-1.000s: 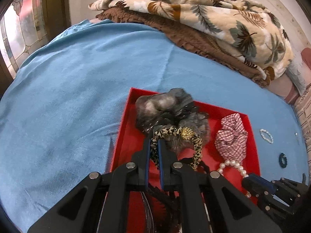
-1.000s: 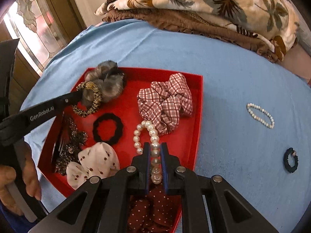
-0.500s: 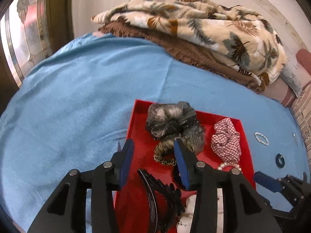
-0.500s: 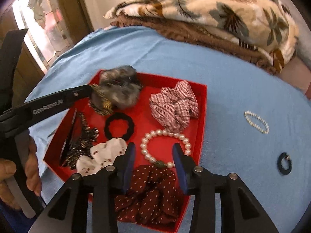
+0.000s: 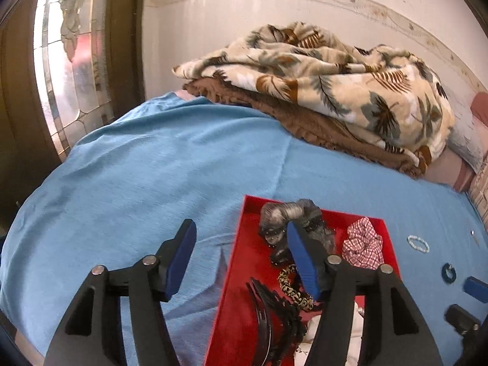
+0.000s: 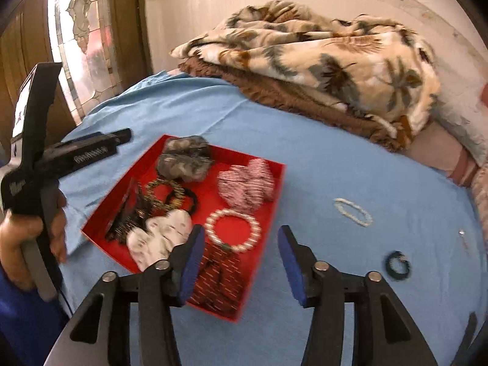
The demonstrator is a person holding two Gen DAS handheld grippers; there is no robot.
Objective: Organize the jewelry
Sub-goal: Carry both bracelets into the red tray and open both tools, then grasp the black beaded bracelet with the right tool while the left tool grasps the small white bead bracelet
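A red tray (image 6: 276,189) (image 5: 238,262) lies on the blue bedspread. In it lie a grey fur scrunchie (image 6: 186,161) (image 5: 283,213), a leopard-print band (image 6: 163,193) (image 5: 292,289), a checked scrunchie (image 6: 247,184) (image 5: 363,245), a pearl bracelet (image 6: 233,230), a white scrunchie (image 6: 160,239), a dark red dotted scrunchie (image 6: 218,280) and a black hair claw (image 5: 271,320). My left gripper (image 5: 241,257) is open and empty above the tray's left edge. My right gripper (image 6: 241,265) is open and empty above the tray's near right corner. A small pearl bracelet (image 6: 352,212) and a dark teal ring (image 6: 398,265) lie on the bedspread to the right.
Folded blankets (image 6: 305,58) are piled at the far side of the bed against the wall. A stained-glass window (image 5: 70,61) is at the left. A small metal piece (image 6: 462,233) lies on the bedspread at the right.
Both grippers opened, letting go of the leopard band and the pearl bracelet in the tray, then pulled back and up, away from the tray.
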